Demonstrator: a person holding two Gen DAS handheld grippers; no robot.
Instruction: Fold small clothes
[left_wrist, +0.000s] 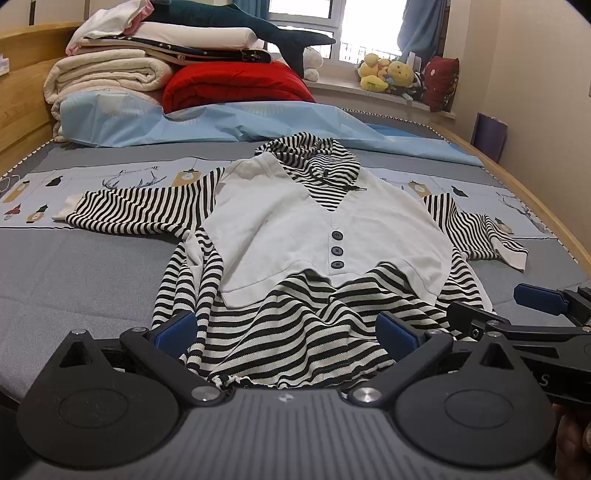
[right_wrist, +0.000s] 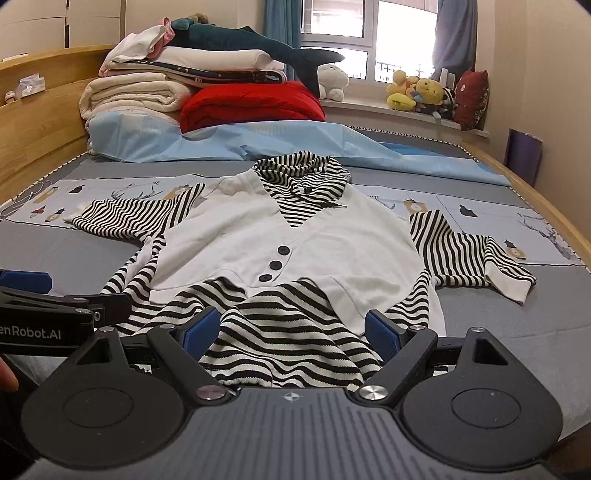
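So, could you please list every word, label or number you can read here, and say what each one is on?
"enRobot.AI" (start cut off by the frame edge): side of the left gripper.
"S": side of the right gripper.
Bedsheet tag motifs: too small to read.

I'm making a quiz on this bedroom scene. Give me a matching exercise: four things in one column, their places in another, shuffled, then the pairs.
Things:
1. striped top
2. red quilt
3. yellow plush toys
4. plush shark

Places:
A. on the windowsill
B. atop the folded blanket pile
C. spread flat on the bed
D. beside the cream blankets, behind the blue sheet

Pairs: 1-C, 2-D, 3-A, 4-B
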